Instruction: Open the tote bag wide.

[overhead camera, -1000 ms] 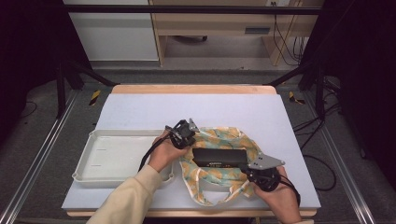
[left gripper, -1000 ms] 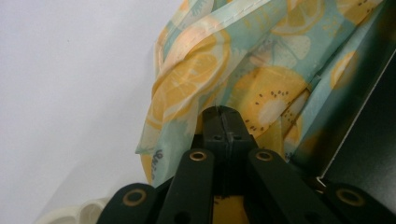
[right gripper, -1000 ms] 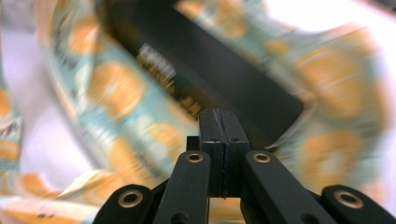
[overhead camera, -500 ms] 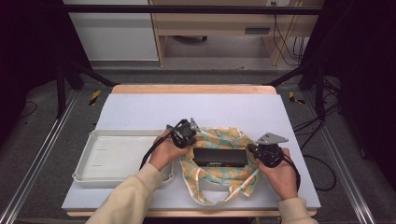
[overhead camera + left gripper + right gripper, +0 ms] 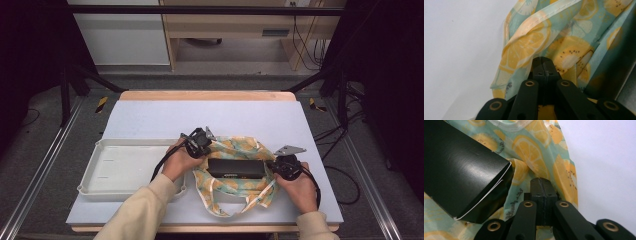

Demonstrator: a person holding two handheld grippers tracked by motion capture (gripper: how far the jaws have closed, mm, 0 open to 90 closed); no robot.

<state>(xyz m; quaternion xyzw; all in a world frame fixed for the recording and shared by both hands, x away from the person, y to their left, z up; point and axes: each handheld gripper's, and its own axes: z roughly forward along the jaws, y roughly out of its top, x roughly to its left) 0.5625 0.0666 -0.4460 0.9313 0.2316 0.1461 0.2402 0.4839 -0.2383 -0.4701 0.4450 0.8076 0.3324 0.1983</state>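
Fruit-print cloth bag [image 5: 235, 175] lies near the table's [image 5: 150, 117] front edge, black box [image 5: 235, 168] on it. Left gripper [image 5: 204, 141] and right gripper [image 5: 278, 165]: jaws together at the bag's opposite edges; pinch on fabric uncertain.

Far tabletop [image 5: 210, 115] open for passage; white tray [image 5: 125, 170] blocks left, fruit-print bag [image 5: 235, 185] with black box [image 5: 235, 168] blocks centre.

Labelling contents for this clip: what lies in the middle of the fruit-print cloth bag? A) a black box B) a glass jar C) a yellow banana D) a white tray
A: a long black box lies across the fruit-print cloth bag, between the two grippers; the white tray sits apart to its left.
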